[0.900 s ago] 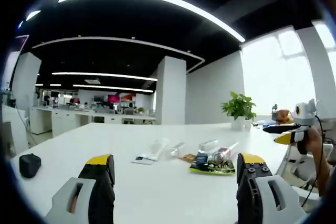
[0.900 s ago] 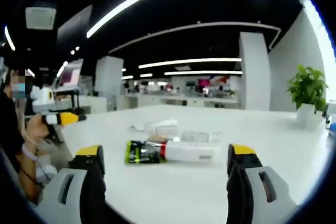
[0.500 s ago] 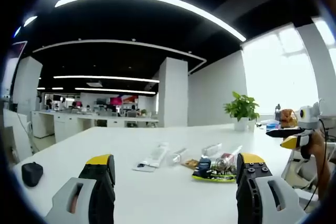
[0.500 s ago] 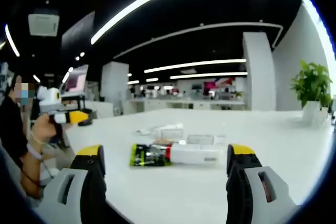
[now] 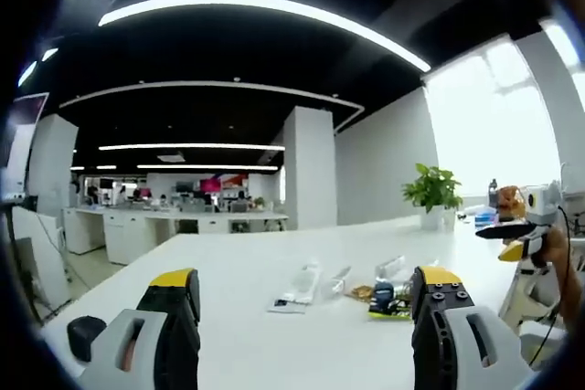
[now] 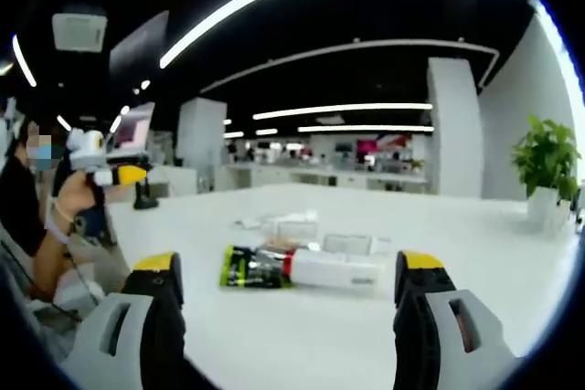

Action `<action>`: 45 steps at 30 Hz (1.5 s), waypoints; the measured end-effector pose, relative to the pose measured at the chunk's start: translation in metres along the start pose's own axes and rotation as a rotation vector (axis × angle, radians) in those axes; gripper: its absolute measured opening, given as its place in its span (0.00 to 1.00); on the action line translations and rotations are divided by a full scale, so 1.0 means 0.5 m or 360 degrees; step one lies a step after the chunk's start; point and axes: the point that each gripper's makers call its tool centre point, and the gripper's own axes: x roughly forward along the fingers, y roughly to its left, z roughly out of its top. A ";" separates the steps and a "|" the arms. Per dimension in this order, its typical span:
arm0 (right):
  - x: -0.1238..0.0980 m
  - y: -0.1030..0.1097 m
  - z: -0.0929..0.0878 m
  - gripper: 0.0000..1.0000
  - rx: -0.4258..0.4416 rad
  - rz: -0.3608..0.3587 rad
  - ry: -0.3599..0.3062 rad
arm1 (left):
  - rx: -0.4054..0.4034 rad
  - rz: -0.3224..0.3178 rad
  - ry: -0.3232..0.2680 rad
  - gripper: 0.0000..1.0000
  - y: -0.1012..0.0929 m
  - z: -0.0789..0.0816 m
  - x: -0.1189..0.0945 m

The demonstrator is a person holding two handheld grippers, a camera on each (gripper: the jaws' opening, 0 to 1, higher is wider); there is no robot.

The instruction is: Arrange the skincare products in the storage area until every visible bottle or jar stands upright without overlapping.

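Observation:
Several skincare products lie flat in a loose pile on the white table (image 6: 302, 335). In the right gripper view a white tube with a red cap (image 6: 331, 268) lies beside a black and green sachet (image 6: 249, 268), with clear packets (image 6: 291, 225) behind. My right gripper (image 6: 288, 312) is open, short of the pile. In the left gripper view the pile (image 5: 384, 294) sits just left of the right jaw, and a flat white packet (image 5: 300, 285) lies further left. My left gripper (image 5: 306, 308) is open and empty. Each gripper shows in the other's view: the left one (image 6: 108, 173) in a hand, the right one (image 5: 523, 226) at the far right.
A potted plant (image 5: 433, 194) stands at the table's far right end. A black mouse (image 5: 84, 335) lies near the left jaw in the left gripper view. A person sits at the table edge (image 6: 37, 226). Open-plan office desks and a pillar stand behind.
The left gripper view has swung so the pile now sits closer to its right jaw and the mouse is lower. The hand holding the left gripper has risen slightly in the right gripper view.

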 end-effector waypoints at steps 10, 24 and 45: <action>0.049 0.024 -0.007 0.93 -0.0158 0.0121 0.0189 | 0.0015 -0.0002 0.0100 0.99 0.016 -0.069 -0.035; 0.091 0.031 0.024 0.91 -0.0358 0.0210 0.0196 | 0.0122 -0.0083 0.0092 0.99 -0.019 -0.059 -0.014; 0.243 0.057 -0.013 0.79 -0.0667 0.0657 0.0405 | 0.0113 -0.0085 0.0075 0.97 0.001 -0.050 -0.022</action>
